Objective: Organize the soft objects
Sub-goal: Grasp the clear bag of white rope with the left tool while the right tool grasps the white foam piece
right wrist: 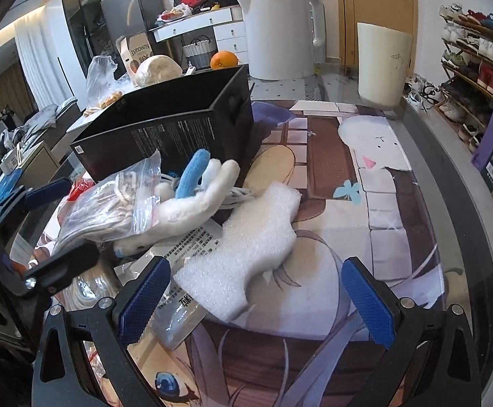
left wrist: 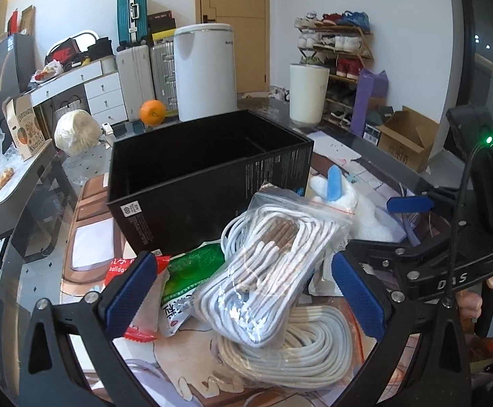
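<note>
— Since both tools are spread wide with nothing between their pads, what are they lined up for?

— Each is aimed at a different soft thing. The left gripper (left wrist: 243, 300) has its fingers parted on either side of the bagged white cord (left wrist: 266, 271), which lies tilted directly ahead of it, resting on a looser coil of rope (left wrist: 300, 349) just below. The right gripper (right wrist: 256, 300) is equally unclenched, with the white foam sheet (right wrist: 246, 251) stretching forward from between its fingers.

— And the black box (left wrist: 192, 169)?

— It stands open-topped beyond the left gripper's reach, past the cord bag, and ahead-left of the right one. My guess is it's the collecting bin, put close behind the pile so each item needs only a short lift.

— What about the plush toy (right wrist: 195, 200)?

— White with a blue ear, it's propped against the cord bag, ahead-left of the right gripper, near the box wall. A green snack packet (left wrist: 185, 281) sits just inside the left finger of the left gripper.

— Any risk?

— The slippery bag may slide off the rope when pinched.
</note>
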